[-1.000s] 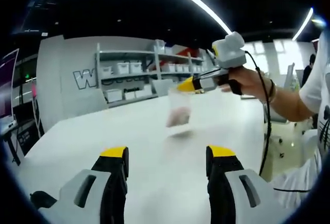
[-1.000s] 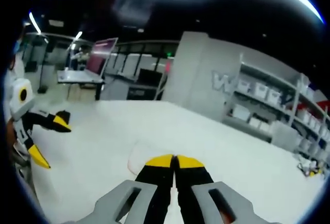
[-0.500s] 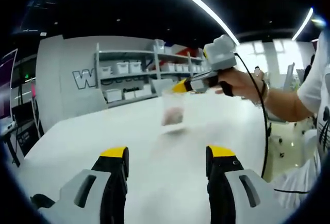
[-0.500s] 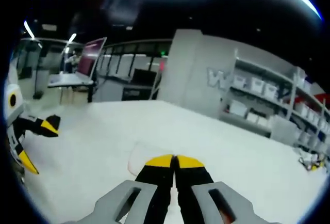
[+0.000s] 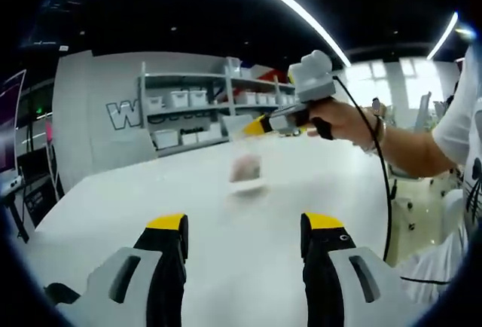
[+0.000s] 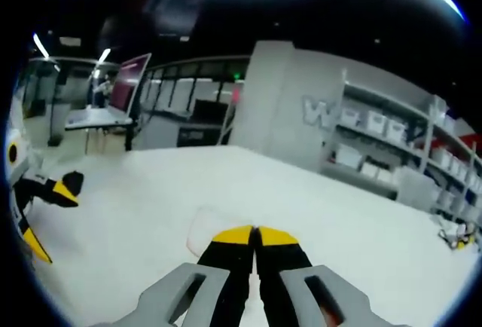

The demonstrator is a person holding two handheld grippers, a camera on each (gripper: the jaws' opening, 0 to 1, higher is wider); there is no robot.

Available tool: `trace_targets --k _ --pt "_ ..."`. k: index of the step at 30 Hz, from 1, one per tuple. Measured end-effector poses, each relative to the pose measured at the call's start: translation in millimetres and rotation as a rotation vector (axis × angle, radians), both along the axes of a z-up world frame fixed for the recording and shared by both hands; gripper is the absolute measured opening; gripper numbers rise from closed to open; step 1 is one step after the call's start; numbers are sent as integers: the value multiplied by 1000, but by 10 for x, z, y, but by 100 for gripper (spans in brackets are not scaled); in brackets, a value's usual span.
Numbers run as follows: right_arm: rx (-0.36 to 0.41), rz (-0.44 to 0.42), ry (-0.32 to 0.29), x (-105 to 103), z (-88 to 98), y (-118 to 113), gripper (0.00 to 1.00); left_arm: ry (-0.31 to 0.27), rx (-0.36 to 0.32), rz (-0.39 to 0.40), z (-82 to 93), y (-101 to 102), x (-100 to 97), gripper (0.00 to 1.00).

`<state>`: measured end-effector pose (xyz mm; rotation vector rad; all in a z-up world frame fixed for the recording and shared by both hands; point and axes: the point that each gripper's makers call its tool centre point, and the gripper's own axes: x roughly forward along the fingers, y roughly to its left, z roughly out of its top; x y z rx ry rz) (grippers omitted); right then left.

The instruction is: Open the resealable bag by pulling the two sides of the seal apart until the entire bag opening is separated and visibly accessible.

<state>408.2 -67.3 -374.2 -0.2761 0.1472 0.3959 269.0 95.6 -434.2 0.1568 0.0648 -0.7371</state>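
Left tongs (image 5: 242, 233) spread, empty, low over white desk (image 5: 113, 191). Bag (image 5: 245, 163) hangs above desk, top edge pinched by your right tongs (image 5: 248, 126), pinkish contents at bottom; seal looks unopened, blurred. Bring left tongs up to free side of seal beside right pinch, clamp one lip only, pull apart steadily

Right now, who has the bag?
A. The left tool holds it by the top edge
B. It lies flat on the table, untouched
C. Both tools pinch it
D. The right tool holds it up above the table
D: in the left gripper view the right tool pinches the top of the bag, which hangs over the table, while the left tool stands open, apart from it.
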Motion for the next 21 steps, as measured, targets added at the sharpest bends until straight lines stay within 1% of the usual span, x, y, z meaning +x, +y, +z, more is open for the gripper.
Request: trace_targets --k 6,16,21 --pt "-4 -2 2 29 37 -14 0 -5 -6 3 25 1 9 61" --pt "13 -19 31 223 8 -99 0 -1 -7 -1 24 -34 29 61" --pt "16 -29 35 306 5 -124 0 0 -5 -8 32 -77 32 61"
